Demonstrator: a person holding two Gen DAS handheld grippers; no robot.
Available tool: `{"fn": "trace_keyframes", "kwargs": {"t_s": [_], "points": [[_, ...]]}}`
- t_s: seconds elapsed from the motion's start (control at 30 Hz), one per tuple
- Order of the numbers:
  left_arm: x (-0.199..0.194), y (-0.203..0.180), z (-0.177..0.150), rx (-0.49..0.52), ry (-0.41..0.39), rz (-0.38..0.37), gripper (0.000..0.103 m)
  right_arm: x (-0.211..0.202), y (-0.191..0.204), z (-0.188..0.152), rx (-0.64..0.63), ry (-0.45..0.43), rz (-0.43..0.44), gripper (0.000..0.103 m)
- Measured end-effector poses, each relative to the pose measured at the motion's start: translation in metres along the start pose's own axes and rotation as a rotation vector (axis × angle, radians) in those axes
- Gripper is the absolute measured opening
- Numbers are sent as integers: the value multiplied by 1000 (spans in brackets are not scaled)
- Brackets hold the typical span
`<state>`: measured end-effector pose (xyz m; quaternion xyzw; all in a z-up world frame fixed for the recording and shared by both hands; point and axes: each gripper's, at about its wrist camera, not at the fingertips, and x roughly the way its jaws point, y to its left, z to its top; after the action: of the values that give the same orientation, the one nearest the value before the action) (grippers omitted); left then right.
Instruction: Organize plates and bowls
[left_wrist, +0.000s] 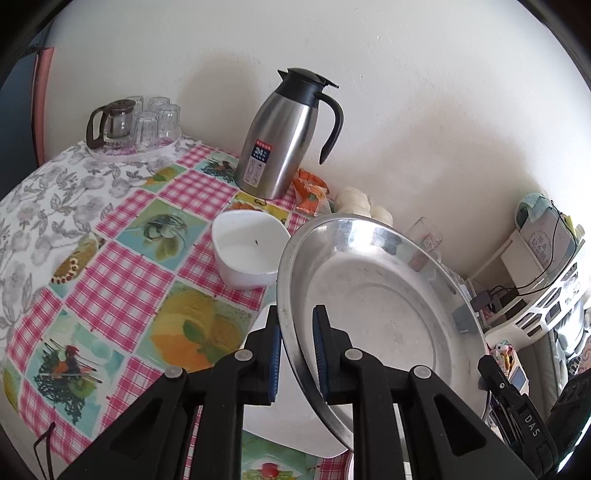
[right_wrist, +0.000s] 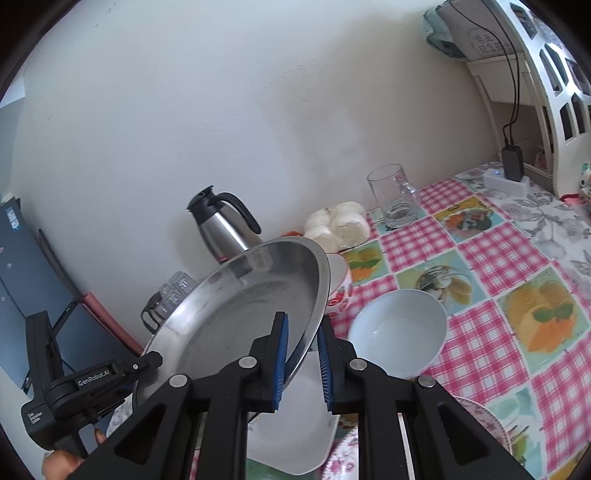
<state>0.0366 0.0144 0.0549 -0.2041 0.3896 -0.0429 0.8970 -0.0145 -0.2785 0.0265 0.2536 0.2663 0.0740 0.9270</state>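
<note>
Checked pink oilcloth with fruit panels covers the counter (left_wrist: 122, 258), which stands against a plain pale wall. Nearest the lenses, both claws grip one steel plate (left_wrist: 376, 306) by opposite edges: the left claw (left_wrist: 297, 343) is clamped on its near rim with blue pads on either face, and the right claw (right_wrist: 302, 354) is narrowed around the other rim, though in the right wrist view a sliver of gap shows beside the outer pad, so how firm that pinch is I cannot tell for sure. The plate hangs tilted in the air, clear of the counter. Directly under it lies a white square plate (right_wrist: 295, 435), and a floral-rimmed plate (right_wrist: 487, 424) peeks out at the lower right. Just beyond sit a pale round bowl (right_wrist: 399, 332) and a white squarish bowl (left_wrist: 247, 251), each alone and apart from one another, with a red-patterned bowl (right_wrist: 341, 284) half hidden behind the steel rim. Farther back stand a steel thermos jug (left_wrist: 280, 144), a bag of white buns (right_wrist: 340, 225), a glass mug (right_wrist: 393, 201) and a tray of tumblers with a glass teapot (left_wrist: 110, 123). Judging by this, the sorting is early to midway: the steel plate looks bound for the plate pile below, while the bowls remain scattered and unstacked.
</note>
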Motion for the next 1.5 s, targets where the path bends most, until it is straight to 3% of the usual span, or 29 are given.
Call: {"fn": "trace_keyframes", "kwargs": {"t_s": [0.73, 1.5], "points": [[41, 39, -26, -88, 185, 73, 17, 48, -4, -29, -63, 207, -112, 18], [60, 56, -35, -117, 306, 160, 22, 80, 6, -57, -216, 369, -217, 20]]}}
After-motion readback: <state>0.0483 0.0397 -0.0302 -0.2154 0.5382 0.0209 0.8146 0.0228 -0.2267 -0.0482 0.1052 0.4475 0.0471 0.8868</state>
